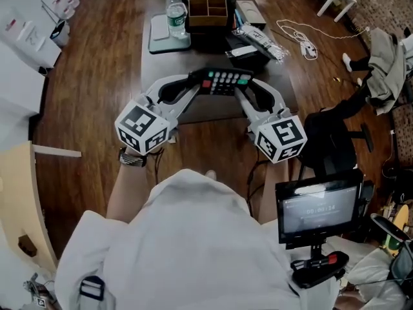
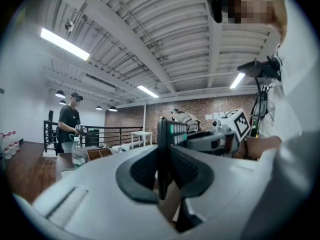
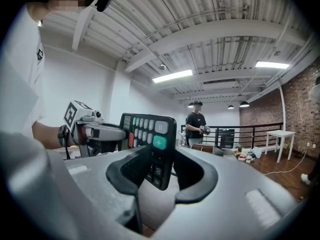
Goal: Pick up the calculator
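The black calculator (image 1: 222,81), with grey, red and green keys facing up, hangs level above the dark table (image 1: 274,70), held between my two grippers. My left gripper (image 1: 196,81) is shut on its left end. In the left gripper view the calculator (image 2: 162,149) stands edge-on between the pads of that gripper (image 2: 163,173). My right gripper (image 1: 248,86) is shut on the right end. In the right gripper view the calculator (image 3: 149,134) shows its keys, with its lower end pinched in the right gripper (image 3: 159,173).
On the far side of the table stand a water bottle (image 1: 175,13), a wooden divided box (image 1: 208,10) and a grey tray (image 1: 160,36). White cables (image 1: 298,36) lie on the wood floor. A black chair (image 1: 330,141) is at the right. A person in black (image 3: 197,126) stands further off.
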